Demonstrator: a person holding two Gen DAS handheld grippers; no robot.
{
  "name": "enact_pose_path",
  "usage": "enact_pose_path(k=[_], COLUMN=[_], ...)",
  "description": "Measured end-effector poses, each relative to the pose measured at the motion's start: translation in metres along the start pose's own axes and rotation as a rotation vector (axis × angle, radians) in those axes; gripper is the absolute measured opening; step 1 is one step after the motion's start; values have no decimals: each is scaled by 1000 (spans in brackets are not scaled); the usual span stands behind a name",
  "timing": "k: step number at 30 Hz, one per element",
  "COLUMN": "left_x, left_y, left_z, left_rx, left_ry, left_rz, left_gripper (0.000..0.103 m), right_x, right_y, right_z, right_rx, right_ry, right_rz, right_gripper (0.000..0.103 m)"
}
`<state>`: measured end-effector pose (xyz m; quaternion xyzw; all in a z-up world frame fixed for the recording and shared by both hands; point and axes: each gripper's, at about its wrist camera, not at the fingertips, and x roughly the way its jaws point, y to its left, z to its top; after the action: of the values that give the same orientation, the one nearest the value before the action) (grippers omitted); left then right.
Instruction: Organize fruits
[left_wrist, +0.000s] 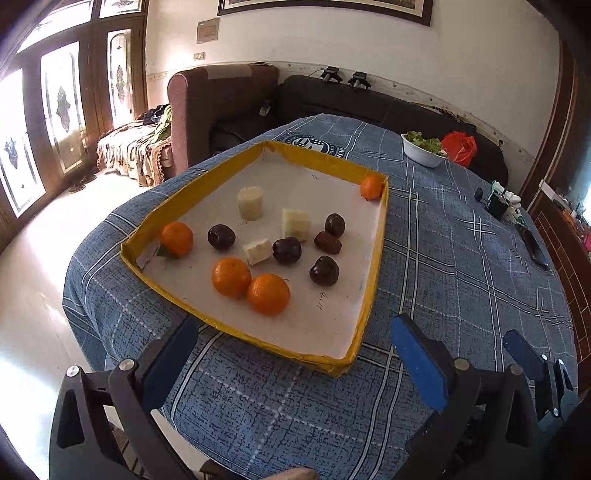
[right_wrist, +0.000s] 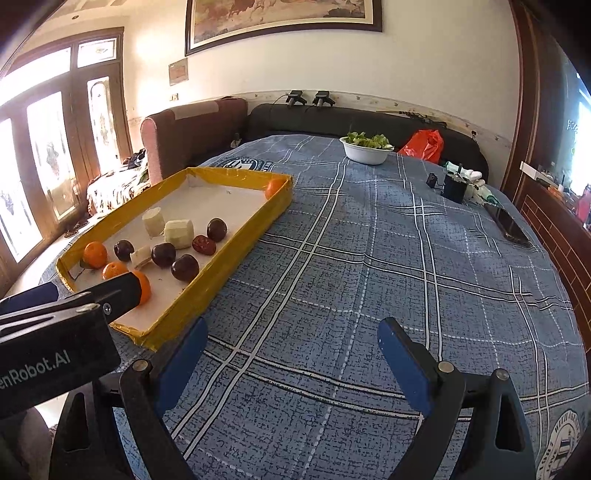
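1. Your left gripper hangs just short of the near edge of the tray. Its two blue-padded fingers are spread wide and there is nothing between them.
2. Your right gripper sits over bare tablecloth, to the right of the tray. It is spread just as wide and holds nothing.
3. The tray is a shallow cardboard rectangle. Its low walls are wrapped in glossy yellow tape and its floor is flat white with a few pen marks.
4. All the fruit lies loose on that white floor.
5. Two round, dimpled oranges touch each other near the front edge. A third orange sits by the left wall on a small green leaf. A fourth orange is tucked into the far right corner.
6. Four smooth, glossy dark plums are scattered through the middle, and a duller, wrinkled reddish-brown fruit lies among them.
7. Three pale, peeled chunks are there too: a stubby cylinder toward the back, a blocky piece beside the plums, and a smaller wedge touching one plum.
8. The tablecloth is a coarse blue weave crossed by white and dark plaid lines, draped over a rounded table.
9. Far back on it stands a smooth white bowl heaped with leafy greens, with a crinkled orange plastic bag just beside it.
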<state>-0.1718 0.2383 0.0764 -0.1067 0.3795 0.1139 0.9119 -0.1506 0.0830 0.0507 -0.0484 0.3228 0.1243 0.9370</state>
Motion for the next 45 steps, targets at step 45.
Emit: enact_pose_path(k=[45], left_x=[9], left_y=[-2], left_z=[-6], left_rx=[7], left_ry=[28], left_rz=[-21], left_gripper=[103], right_x=[6], right_y=[8], right_z=[-4], right_rx=[-13], right_ry=[17], right_rz=[20], right_gripper=[96])
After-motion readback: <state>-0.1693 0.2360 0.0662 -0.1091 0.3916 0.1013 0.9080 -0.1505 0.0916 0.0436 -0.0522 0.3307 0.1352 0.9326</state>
